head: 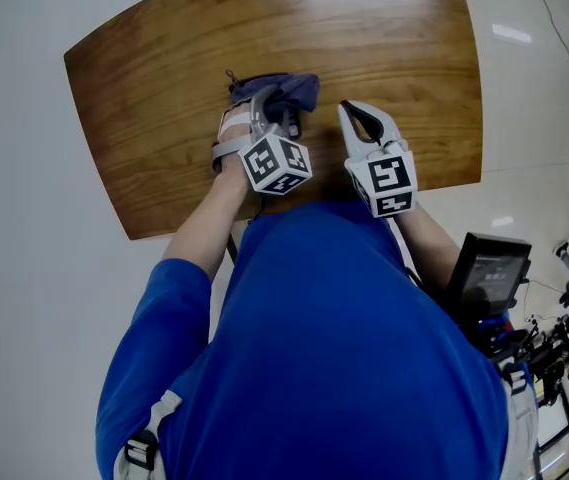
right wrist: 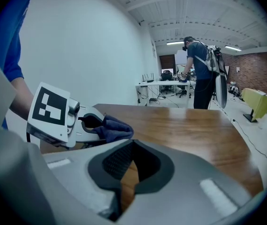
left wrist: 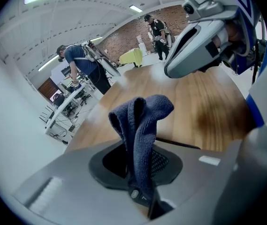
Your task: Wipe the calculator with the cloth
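2 grippers held low over a glossy wooden table (head: 164, 88)
The left gripper (head: 276, 116) pinches a soft knitted blue cloth (left wrist: 142, 116), folded upright. Dark calculator (left wrist: 140, 197) keys show beneath it. The right gripper (head: 360, 118) is just beside, jaws together and empty.

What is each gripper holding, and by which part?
The left gripper clamps the cloth by its lower end; the folded top stands free. The right gripper holds nothing.

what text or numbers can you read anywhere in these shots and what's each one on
"7": on a small dark piece under the cloth clamped in the left hand-held gripper; what it belongs to is unclear.
left marker cube and right marker cube: square patterns only, no letters.
Screen of the dark device by the person's right arm: too blurred to read.
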A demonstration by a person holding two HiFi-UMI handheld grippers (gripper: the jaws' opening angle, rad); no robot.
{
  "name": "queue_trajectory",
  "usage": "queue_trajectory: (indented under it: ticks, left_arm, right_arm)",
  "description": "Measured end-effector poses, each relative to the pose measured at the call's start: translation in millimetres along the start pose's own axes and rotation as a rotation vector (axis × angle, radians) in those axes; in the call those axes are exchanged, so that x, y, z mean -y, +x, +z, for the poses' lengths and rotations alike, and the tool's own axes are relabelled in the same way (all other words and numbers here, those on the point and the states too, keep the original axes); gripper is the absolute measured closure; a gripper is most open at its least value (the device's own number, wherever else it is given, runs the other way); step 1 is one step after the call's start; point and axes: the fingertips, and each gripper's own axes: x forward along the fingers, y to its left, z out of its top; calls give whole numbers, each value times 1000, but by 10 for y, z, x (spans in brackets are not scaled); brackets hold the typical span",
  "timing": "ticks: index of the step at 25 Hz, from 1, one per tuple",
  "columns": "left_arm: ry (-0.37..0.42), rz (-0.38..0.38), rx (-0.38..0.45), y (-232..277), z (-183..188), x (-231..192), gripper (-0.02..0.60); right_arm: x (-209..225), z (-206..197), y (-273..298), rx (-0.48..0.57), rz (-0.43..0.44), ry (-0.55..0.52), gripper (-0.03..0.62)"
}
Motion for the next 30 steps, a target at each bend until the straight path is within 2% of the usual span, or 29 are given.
queue_trajectory:
  ticks: [12, 24, 30]
  left_arm:
    - [-94, 66, -114, -182, -611, -310, 519]
    - [-98, 61, -130, -172, -733, -284, 518]
    - [-92, 44, -109, -151, -614, -274, 518]
  right_arm:
    - [-131, 97, 53, 15, 39, -24, 592]
    - [-102, 43, 35, 9, 33, -23, 592]
    - [-164, 77, 60, 7, 43, -30, 592]
